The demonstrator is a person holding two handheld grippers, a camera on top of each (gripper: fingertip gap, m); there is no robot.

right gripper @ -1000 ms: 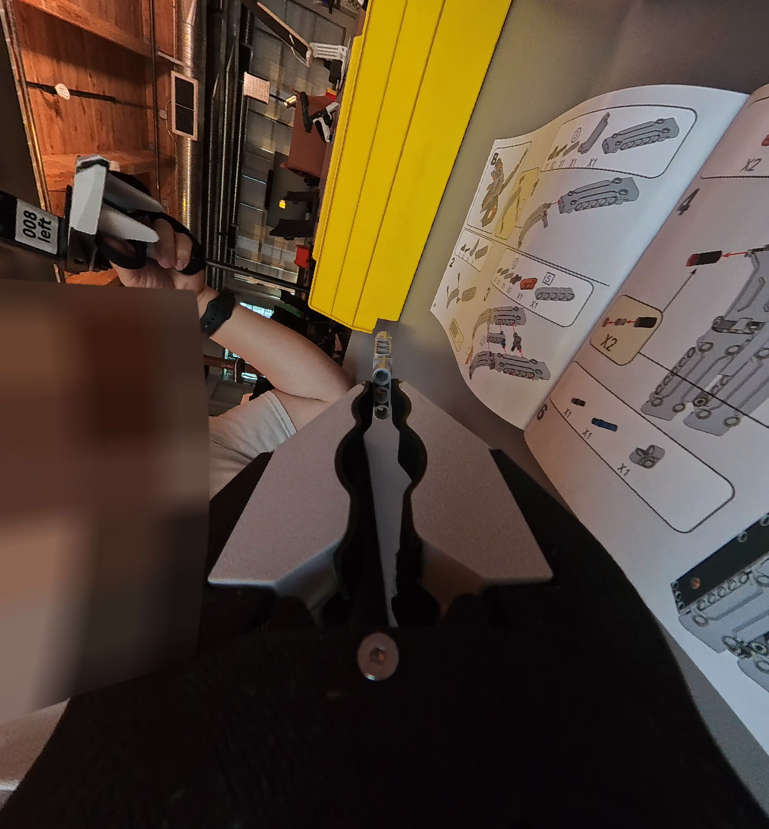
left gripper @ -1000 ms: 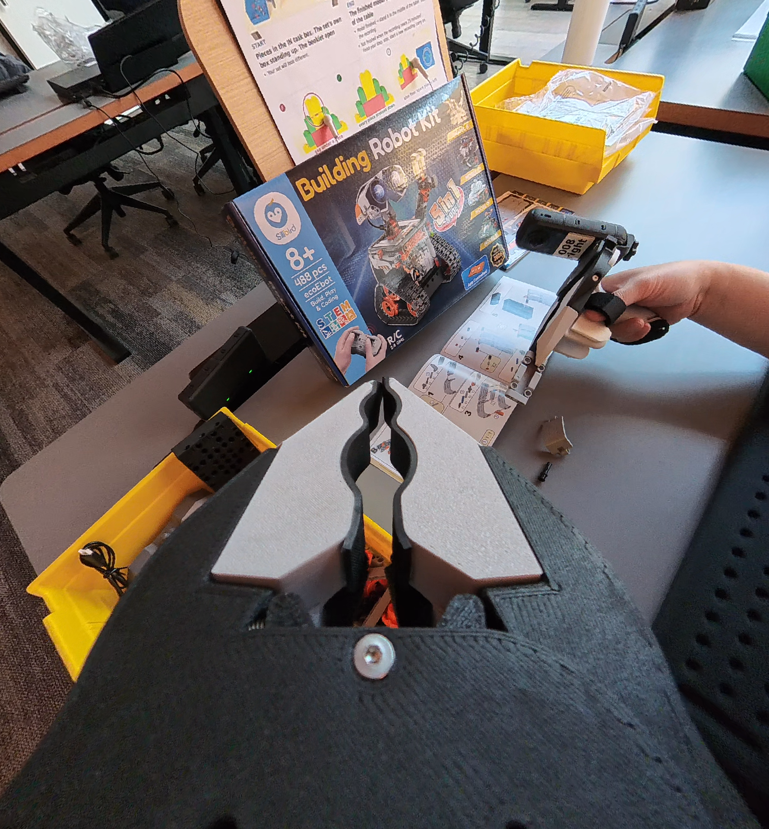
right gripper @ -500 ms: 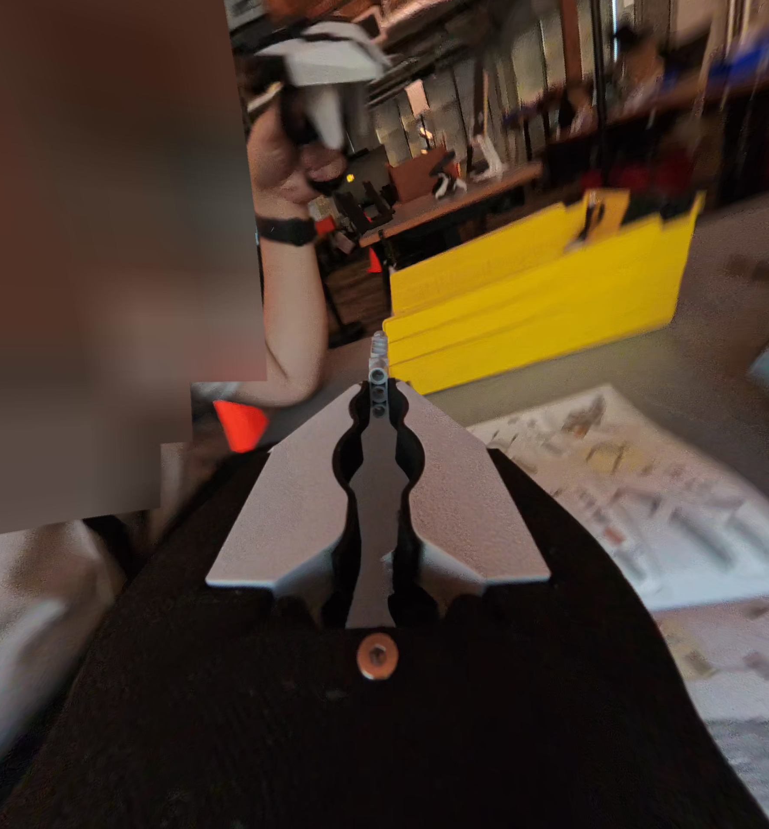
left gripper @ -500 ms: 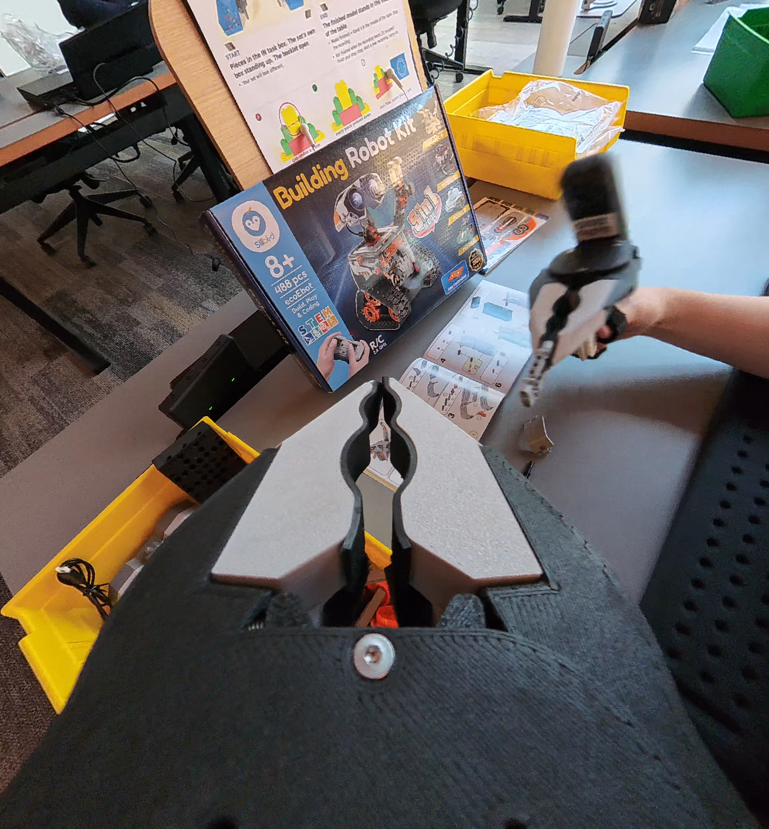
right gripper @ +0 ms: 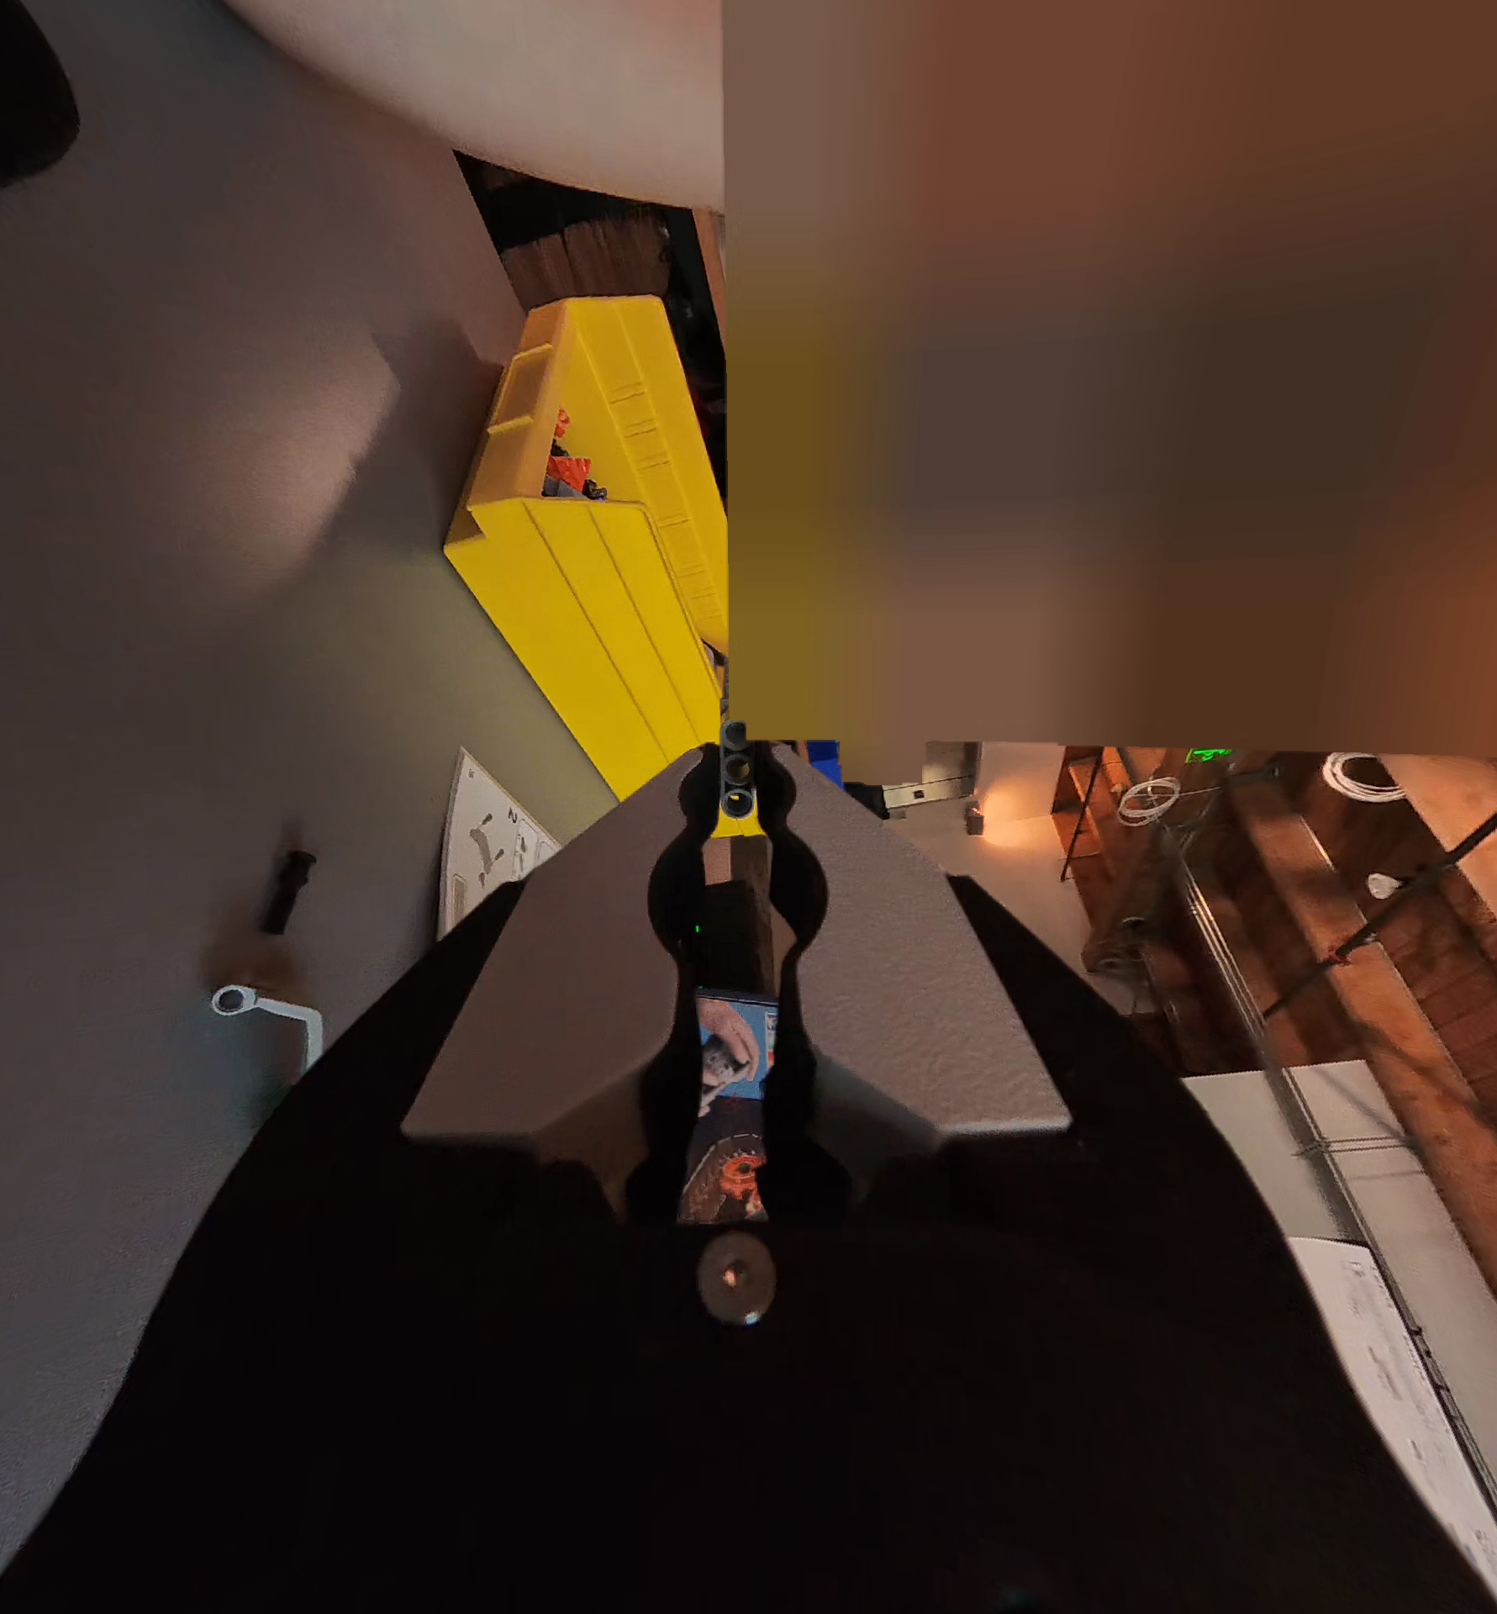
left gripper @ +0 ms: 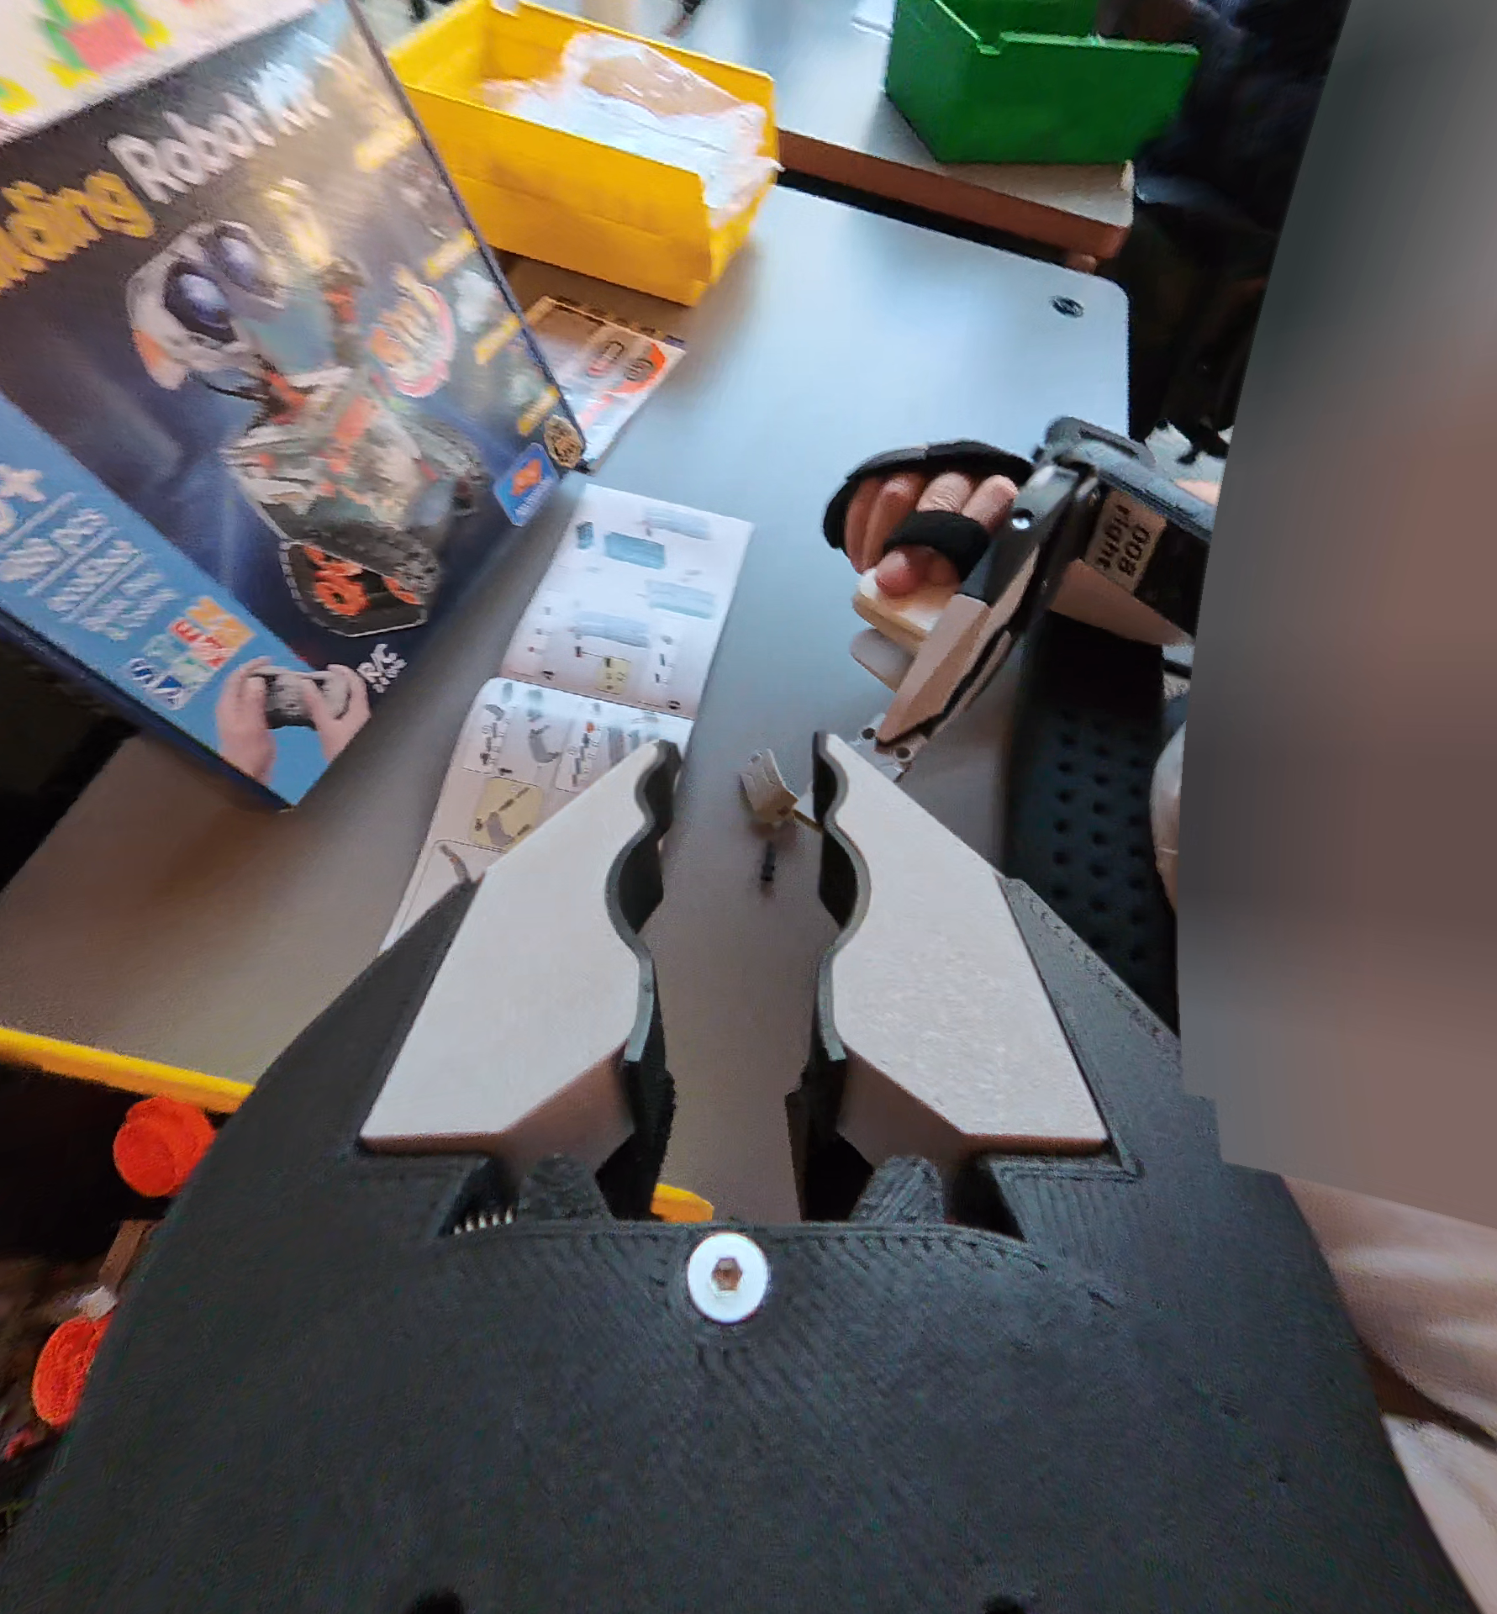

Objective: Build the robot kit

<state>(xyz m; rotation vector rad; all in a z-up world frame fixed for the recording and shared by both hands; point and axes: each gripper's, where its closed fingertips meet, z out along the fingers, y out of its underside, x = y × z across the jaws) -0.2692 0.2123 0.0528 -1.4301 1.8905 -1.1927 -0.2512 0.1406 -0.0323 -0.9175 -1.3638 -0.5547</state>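
My left gripper is open and empty, low over the grey table. A small grey angled piece and a black pin lie on the table just ahead, between its fingertips. My right gripper is shut on a thin grey beam with holes that sticks out past its tips. In the left wrist view the right gripper comes in from the right in a hand, its tip close to my left gripper's right finger. The right wrist view also shows the pin and the grey piece.
An open instruction booklet lies beyond my left gripper, with a robot kit box leaning behind it. A yellow bin with plastic bags and a green bin stand at the back. A yellow parts bin sits at the near left. My hands' fingertips stand some 12 cm from each other.
My left gripper has opened and swung right over the loose grey piece and pin. My right gripper, still holding the beam, has turned and come down close to the left gripper's tip.
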